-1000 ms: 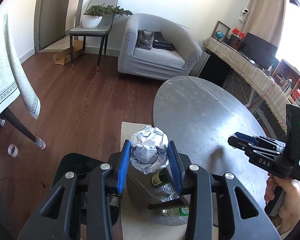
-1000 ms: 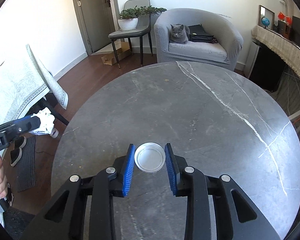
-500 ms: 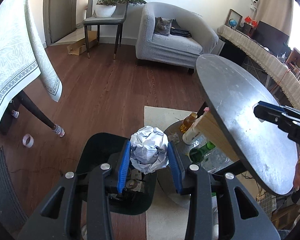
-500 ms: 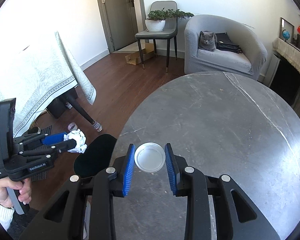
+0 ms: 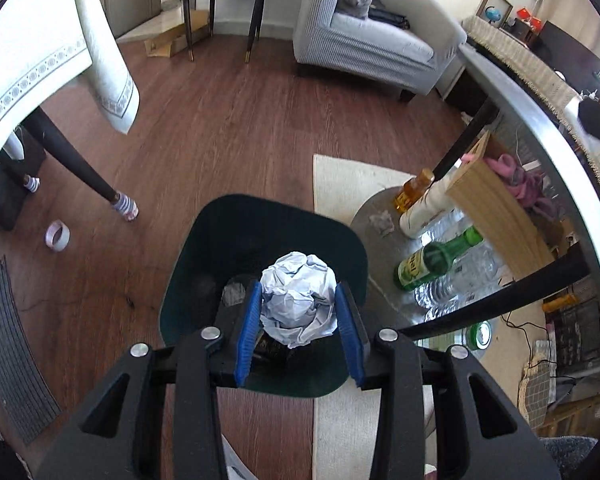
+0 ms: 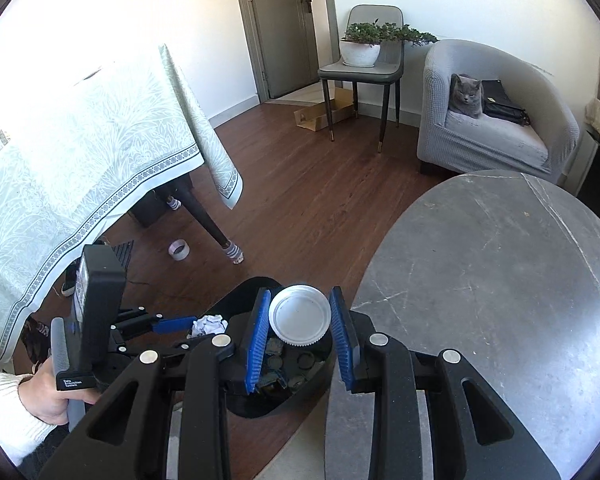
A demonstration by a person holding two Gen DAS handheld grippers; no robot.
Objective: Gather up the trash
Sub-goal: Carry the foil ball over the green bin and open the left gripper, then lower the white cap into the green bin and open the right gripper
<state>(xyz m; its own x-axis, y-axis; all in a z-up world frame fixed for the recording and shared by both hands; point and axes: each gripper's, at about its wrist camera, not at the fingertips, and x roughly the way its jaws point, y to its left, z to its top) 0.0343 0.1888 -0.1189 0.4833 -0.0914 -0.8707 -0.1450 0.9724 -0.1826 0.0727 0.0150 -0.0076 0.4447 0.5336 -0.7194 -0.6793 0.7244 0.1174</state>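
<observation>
My left gripper [image 5: 298, 300] is shut on a crumpled ball of white paper [image 5: 298, 300] and hangs right over the open mouth of a dark bin [image 5: 220, 248] on the wood floor. Some scraps lie inside the bin. In the right wrist view my right gripper [image 6: 300, 316] is shut on a white plastic lid [image 6: 300, 316], held above the same bin [image 6: 256, 404] just off the edge of the round grey marble table [image 6: 500, 280]. The left gripper [image 6: 188, 325] with its paper ball [image 6: 210, 324] shows there at the left, held by a hand [image 6: 44, 396] in a white sleeve.
Under the marble table stand several bottles, one green [image 5: 440, 258], and a wooden box [image 5: 496, 216], on a pale rug [image 5: 348, 176]. A cloth-covered table [image 6: 80, 152] with dark legs stands at the left, a tape roll [image 6: 179, 249] on the floor. A grey cat [image 6: 466, 96] sits in an armchair.
The left gripper came off the table edge and sank down over the bin with the paper ball. The right gripper carried the lid leftward from the tabletop to above the bin.
</observation>
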